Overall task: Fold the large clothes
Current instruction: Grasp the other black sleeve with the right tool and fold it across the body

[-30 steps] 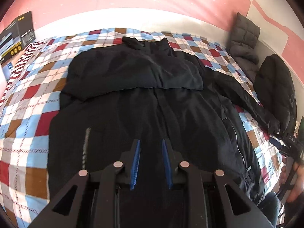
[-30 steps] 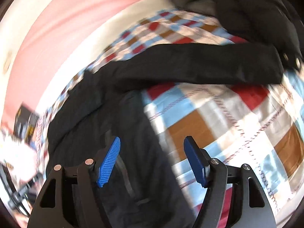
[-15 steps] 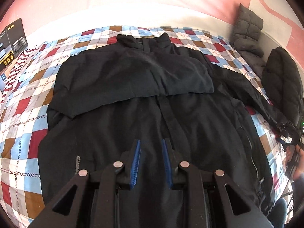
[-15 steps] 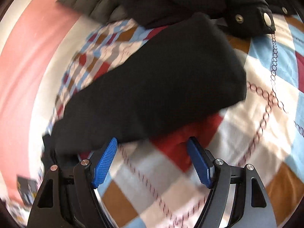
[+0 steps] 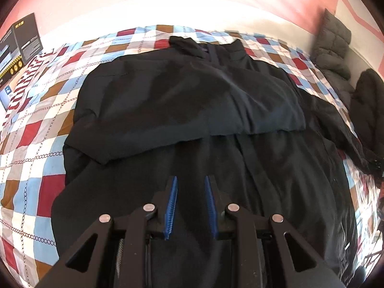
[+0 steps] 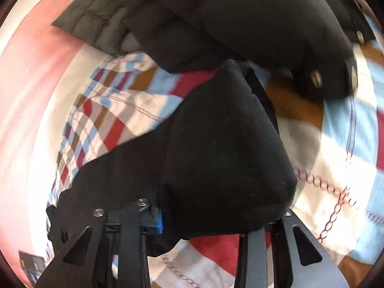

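Note:
A large black jacket [image 5: 276, 180] lies flat, collar away from me, on the checked bedspread [image 5: 36, 144]. One sleeve [image 5: 168, 110] is folded across its chest. My left gripper [image 5: 190, 180] hovers over the jacket's lower front, jaws a narrow gap apart with nothing between them. In the right wrist view the other sleeve's cuff end [image 6: 228, 156] bunches between the jaws of my right gripper [image 6: 216, 216], which are closing on it. One blue pad [image 6: 159, 223] shows against the fabric; the other is hidden under the cloth.
A black puffer coat [image 6: 240, 19] with metal snaps and a grey quilted jacket [image 6: 96, 21] lie just beyond the cuff, seen also at the bed's right edge as the coat [image 5: 369, 110] and grey jacket [image 5: 333, 48]. Dark boxes [image 5: 21, 45] stand far left by the wall.
The right gripper swung from the jacket's side out to the sleeve end and its wide jaws closed around the cuff. The left gripper drifted forward over the jacket, jaws unchanged.

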`<control>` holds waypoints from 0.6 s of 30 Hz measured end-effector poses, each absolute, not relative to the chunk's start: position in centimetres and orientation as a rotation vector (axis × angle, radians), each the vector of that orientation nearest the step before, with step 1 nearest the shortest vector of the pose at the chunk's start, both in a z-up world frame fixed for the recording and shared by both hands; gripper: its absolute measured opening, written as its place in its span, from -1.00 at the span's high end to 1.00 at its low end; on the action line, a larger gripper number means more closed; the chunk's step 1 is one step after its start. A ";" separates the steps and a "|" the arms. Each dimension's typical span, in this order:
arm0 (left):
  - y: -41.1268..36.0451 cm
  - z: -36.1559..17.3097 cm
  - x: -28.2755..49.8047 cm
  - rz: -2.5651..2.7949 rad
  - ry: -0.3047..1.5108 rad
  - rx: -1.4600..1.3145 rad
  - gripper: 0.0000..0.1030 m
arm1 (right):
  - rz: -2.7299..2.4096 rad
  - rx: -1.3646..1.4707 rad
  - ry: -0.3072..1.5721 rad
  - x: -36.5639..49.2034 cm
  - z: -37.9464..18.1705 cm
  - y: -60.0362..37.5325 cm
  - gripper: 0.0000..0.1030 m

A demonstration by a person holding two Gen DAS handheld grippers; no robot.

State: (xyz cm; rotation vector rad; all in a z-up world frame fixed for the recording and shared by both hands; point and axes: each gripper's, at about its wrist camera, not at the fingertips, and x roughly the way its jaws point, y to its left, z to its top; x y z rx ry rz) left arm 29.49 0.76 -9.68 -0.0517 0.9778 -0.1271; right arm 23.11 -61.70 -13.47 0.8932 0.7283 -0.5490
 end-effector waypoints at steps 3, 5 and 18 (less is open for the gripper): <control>1.8 -9.9 29.8 -0.116 0.975 -0.068 0.51 | -0.505 0.796 0.687 23.9 -9.9 -60.5 0.42; 2.2 -10.1 30.0 -0.111 0.978 -0.074 0.51 | -0.457 0.741 0.653 24.7 -7.1 -59.3 0.43; 6.1 -8.9 35.8 -0.066 0.924 -0.066 0.51 | -0.028 0.447 0.573 33.7 5.5 -43.3 0.45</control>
